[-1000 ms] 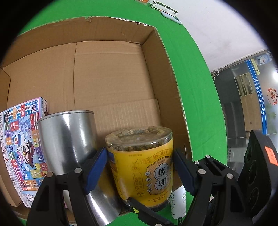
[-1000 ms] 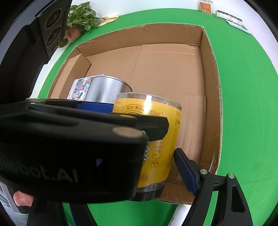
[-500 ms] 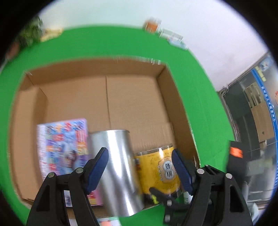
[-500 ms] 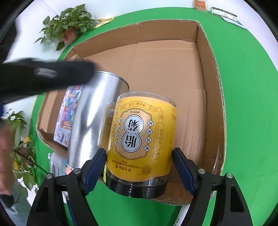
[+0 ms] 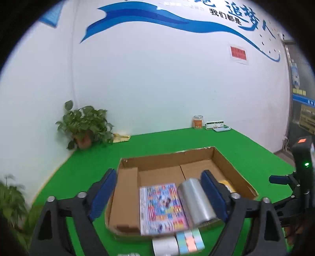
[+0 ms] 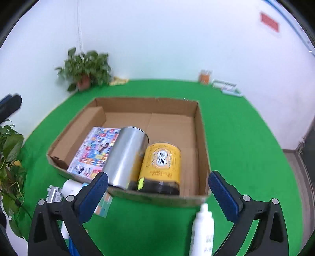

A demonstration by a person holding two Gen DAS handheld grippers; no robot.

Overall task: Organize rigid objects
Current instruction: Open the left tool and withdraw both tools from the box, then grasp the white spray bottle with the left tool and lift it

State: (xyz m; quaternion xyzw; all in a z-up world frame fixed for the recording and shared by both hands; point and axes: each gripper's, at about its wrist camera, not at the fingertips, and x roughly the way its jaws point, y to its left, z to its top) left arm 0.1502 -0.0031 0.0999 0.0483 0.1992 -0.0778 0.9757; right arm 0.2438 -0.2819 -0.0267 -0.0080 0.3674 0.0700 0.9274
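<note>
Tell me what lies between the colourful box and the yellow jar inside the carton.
The silver can lies between the colourful box and the yellow jar, clearest in the right wrist view.

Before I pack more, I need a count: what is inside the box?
The box holds three things: a colourful flat pack, a silver can and a yellow jar. What lies under them is hidden.

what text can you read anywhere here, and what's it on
"我们都是" in dark characters, then large blue characters cut off at the frame edge: wall lettering.
Yellow can label: blurred, unreadable.
Colourful box: print blurred.
Red wall sign: too small.
White bottle label: blurred.
</note>
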